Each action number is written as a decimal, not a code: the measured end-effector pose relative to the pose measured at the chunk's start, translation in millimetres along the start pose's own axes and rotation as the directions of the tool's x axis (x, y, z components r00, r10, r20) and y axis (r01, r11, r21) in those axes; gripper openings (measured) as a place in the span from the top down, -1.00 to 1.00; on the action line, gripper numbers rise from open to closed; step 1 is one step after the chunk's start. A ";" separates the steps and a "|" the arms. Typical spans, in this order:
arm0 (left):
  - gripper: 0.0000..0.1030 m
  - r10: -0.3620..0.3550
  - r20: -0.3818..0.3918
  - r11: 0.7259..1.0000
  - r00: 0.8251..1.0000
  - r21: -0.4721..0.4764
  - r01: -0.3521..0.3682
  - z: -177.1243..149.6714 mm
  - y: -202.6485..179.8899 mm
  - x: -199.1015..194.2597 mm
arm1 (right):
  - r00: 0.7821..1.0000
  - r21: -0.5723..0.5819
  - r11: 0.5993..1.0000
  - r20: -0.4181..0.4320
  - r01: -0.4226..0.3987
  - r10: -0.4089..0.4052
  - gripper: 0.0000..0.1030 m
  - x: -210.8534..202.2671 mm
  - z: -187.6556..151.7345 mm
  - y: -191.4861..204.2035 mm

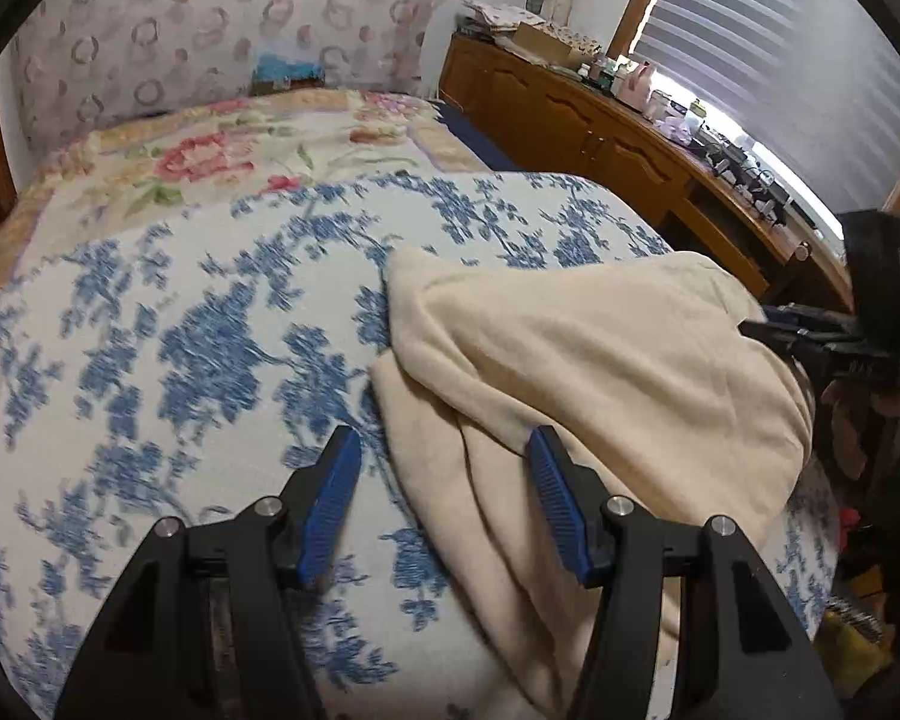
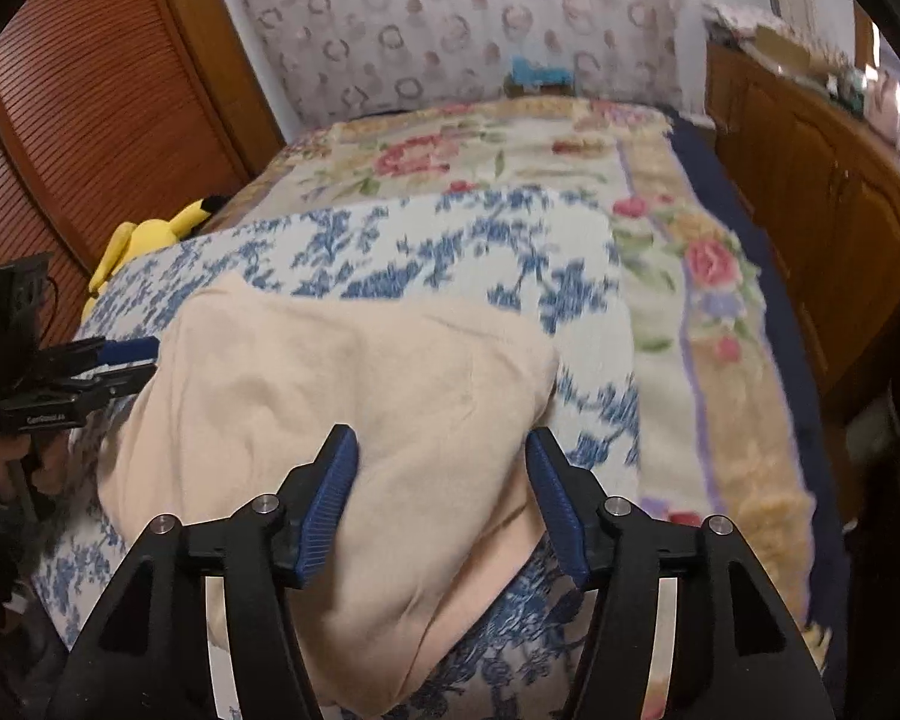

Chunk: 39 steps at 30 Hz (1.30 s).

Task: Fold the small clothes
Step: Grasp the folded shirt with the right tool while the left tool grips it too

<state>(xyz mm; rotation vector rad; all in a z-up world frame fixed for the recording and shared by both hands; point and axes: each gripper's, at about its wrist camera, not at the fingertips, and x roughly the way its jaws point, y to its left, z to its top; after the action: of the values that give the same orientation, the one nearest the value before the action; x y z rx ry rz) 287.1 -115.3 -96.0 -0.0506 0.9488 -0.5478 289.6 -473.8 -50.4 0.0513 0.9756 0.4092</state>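
Note:
A cream fleece garment [image 1: 600,372] lies crumpled on the blue-and-white floral bedspread [image 1: 180,360]; it also shows in the right wrist view [image 2: 342,396]. My left gripper [image 1: 444,444] is open and empty, its right finger over the garment's left edge and its left finger over the bedspread. My right gripper [image 2: 441,444] is open and empty above the garment's near right part. The right gripper shows at the right edge of the left wrist view [image 1: 750,324]. The left gripper shows at the left edge of the right wrist view [image 2: 150,360], at the garment's left edge.
A pink floral blanket [image 2: 708,276] covers the far and right side of the bed. A yellow plush toy [image 2: 144,234] lies at the bed's left by a wooden louvred door [image 2: 90,120]. A cluttered wooden dresser [image 1: 600,126] stands right of the bed under a window blind.

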 end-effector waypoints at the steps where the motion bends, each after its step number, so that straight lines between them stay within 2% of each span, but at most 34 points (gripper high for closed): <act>1: -0.12 -0.001 -0.001 1.000 1.000 0.000 0.001 0.3 -1.5 1.1 | 1.000 0.009 1.000 -0.010 -0.006 0.006 -0.17 2.7 -1.0 -0.5; 8: -0.11 -0.050 -0.001 0.999 0.999 -0.009 0.050 5.9 -10.1 9.0 | 0.997 0.033 0.997 -0.043 -0.070 0.071 -0.19 14.5 -9.9 8.0; 10: 0.22 -0.073 -0.002 0.997 0.997 -0.009 0.073 6.5 -12.6 10.3 | 0.998 0.015 0.998 -0.036 -0.058 0.059 -0.19 14.3 -11.2 11.1; 11: 0.51 -0.093 -0.013 0.996 0.996 -0.011 0.093 6.0 -13.2 11.9 | 0.997 0.018 0.998 -0.036 -0.061 0.062 -0.19 14.1 -11.4 10.5; 12: 0.73 -0.100 -0.011 0.995 0.995 -0.017 0.100 5.1 -13.2 11.2 | 0.997 0.022 0.998 -0.036 -0.064 0.065 -0.14 14.2 -11.7 10.6; 14: 0.81 -0.117 -0.008 0.993 0.993 -0.018 0.117 4.4 -13.4 9.2 | 0.997 0.008 0.998 -0.041 -0.067 0.068 0.01 14.6 -13.0 15.6; 15: 0.83 -0.129 -0.004 0.991 0.992 -0.023 0.129 4.2 -12.9 6.7 | 0.996 0.002 0.997 -0.047 -0.082 0.082 0.29 15.0 -13.3 17.4; 16: 0.84 -0.142 0.001 0.989 0.990 -0.029 0.142 4.3 -11.8 3.6 | 0.992 0.001 0.994 -0.057 -0.112 0.112 0.42 15.2 -14.3 19.6; 18: 0.85 -0.172 0.028 0.984 0.985 -0.037 0.173 5.1 -9.8 -9.1 | 0.993 -0.029 0.993 -0.050 -0.111 0.110 0.59 12.3 -16.3 27.0; 23: 0.86 -0.212 0.103 0.977 0.972 -0.015 0.214 5.0 -8.8 -54.4 | 0.996 -0.109 0.993 0.060 -0.054 0.060 0.69 -16.3 -10.3 44.9; 27: 0.86 -0.186 0.174 0.982 0.967 0.002 0.189 2.6 -3.9 -90.8 | 0.991 -0.182 0.983 0.121 -0.035 0.058 0.70 -36.4 8.9 68.8; 30: 0.86 -0.175 0.235 0.983 0.956 -0.015 0.184 0.5 9.1 -121.2 | 0.986 -0.244 0.969 0.149 -0.035 0.073 0.71 -43.8 26.7 92.2; 35: 0.86 -0.074 0.320 0.993 0.945 -0.069 0.101 -19.4 48.1 -166.9 | 0.978 -0.352 0.934 0.170 -0.054 0.121 0.71 -37.7 63.8 141.1; 39: 0.86 0.015 0.350 0.988 0.936 -0.150 0.040 -40.3 92.1 -190.8 | 0.971 -0.454 0.887 0.159 -0.088 0.178 0.71 -12.5 96.7 195.5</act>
<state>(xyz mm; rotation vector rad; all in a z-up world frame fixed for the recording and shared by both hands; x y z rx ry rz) 207.3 61.0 -0.8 -0.2868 0.6395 -0.4561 300.6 -284.4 58.0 -0.2548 0.6652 0.7344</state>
